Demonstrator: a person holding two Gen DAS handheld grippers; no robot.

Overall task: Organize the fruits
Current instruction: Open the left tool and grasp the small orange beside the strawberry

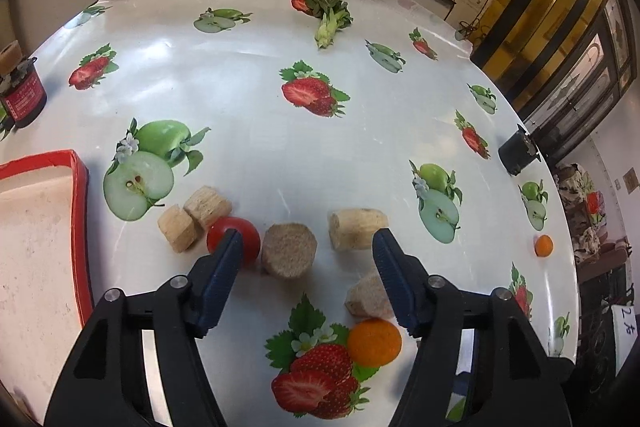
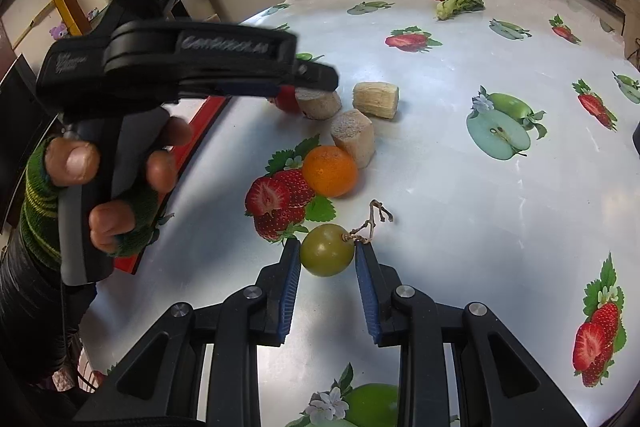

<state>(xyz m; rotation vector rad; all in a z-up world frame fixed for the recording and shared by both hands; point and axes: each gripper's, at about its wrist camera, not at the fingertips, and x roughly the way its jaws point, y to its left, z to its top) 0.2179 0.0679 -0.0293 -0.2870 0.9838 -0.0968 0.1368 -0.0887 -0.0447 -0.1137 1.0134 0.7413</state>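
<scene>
The left gripper [image 1: 308, 247] is held with its fingers wide apart and nothing between them. A tomato [image 1: 234, 239] lies on the table [image 1: 248, 99] just behind the left finger, a cut stalk piece [image 1: 289, 250] sits in the gap just beyond the tips, and an orange [image 1: 374, 341] rests near the inside of the right finger.

The right gripper [image 2: 327, 251] is clamped on a green fruit [image 2: 327, 249], its pads pressed to both sides, with the stem lying past the right fingertip.

The tray [image 1: 78, 187], out to the left of the left fingers, appears empty in the part that is seen. A second orange [image 1: 543, 245] lies well off to the right. Little of the sorting is judged done: only the green fruit is in hand, while the tomato and both oranges are yet to be gathered.
</scene>
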